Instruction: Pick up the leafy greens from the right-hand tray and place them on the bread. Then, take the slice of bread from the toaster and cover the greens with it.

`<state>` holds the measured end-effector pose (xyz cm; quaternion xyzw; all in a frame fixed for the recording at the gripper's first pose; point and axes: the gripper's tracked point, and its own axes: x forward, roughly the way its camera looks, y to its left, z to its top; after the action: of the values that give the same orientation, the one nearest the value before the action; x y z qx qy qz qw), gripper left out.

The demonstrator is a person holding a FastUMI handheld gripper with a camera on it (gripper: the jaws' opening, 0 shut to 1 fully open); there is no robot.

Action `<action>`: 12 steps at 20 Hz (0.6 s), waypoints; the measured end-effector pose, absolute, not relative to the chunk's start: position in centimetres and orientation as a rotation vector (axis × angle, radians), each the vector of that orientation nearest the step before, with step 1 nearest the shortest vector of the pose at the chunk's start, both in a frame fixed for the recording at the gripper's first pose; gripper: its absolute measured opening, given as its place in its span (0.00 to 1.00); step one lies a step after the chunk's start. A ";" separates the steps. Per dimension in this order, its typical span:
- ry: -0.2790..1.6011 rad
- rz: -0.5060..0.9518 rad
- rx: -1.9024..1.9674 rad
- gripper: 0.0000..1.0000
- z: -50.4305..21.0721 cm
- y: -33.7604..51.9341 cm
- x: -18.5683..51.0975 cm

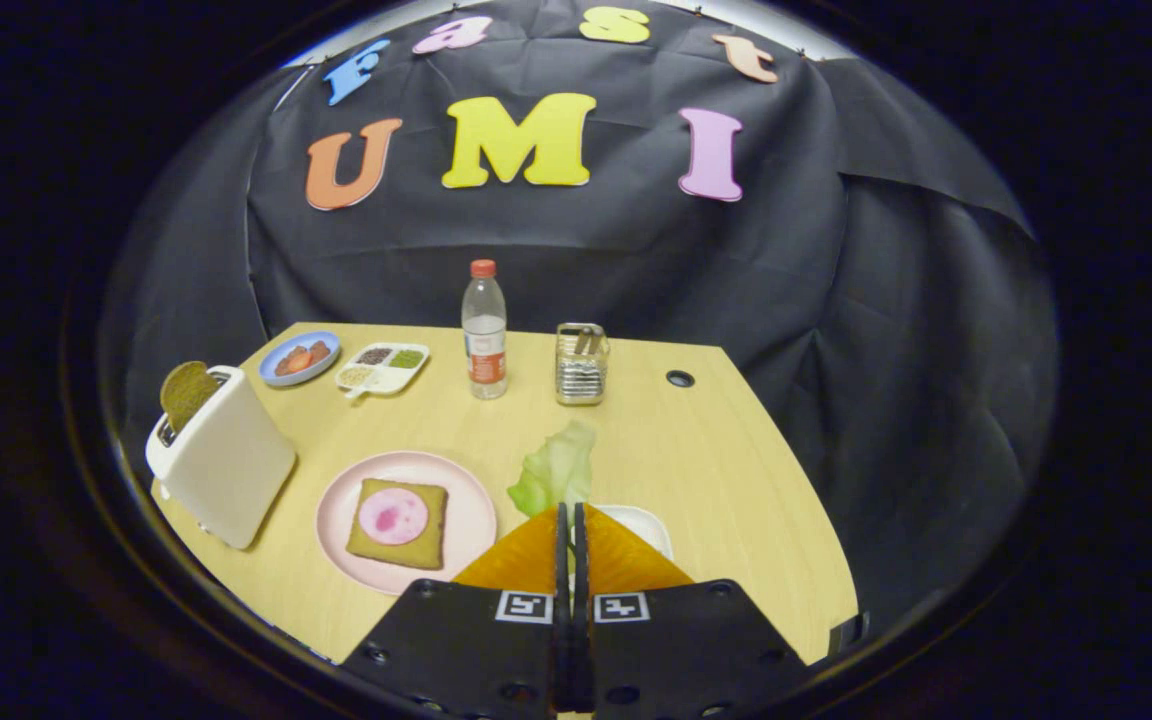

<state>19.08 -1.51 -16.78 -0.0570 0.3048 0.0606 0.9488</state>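
My hand-held gripper point(572, 512) is clenched on the leafy greens point(556, 468): both fingers are pressed together with the base of the leaf pinched between them, and the rest of the leaf stands up just ahead of the tips. The white tray point(644, 524) sits right under and beside the fingers, so the greens look lifted off it. Step in hand, I judge: the carry, first half of the task, with the greens grasped but not yet placed.

Target is the bread point(397, 522) with a pink slice on top, lying on the pink plate point(471, 520), just to the side of the fingers on the bench point(716, 460). Next move calls for a short sideways shift until the leaf hangs over the bread, then lowering and opening.

The toaster point(226, 462) stands beyond the plate, with the second bread slice point(186, 392) poking out of its slot, untouched. That comes after. The water bottle point(484, 330) and metal holder point(581, 363) stand further back, well apart from the path.
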 end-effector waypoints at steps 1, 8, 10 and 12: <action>0.620 0.132 -0.121 0.00 -16.6 -0.6 18.9; 0.617 0.240 -0.174 0.01 -16.4 7.7 17.0; 0.613 0.274 -0.190 0.00 -16.7 10.3 16.6; 0.624 0.312 -0.202 0.00 -17.3 12.9 16.2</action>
<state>16.23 12.93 -17.27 -0.0987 0.3054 0.1527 0.9347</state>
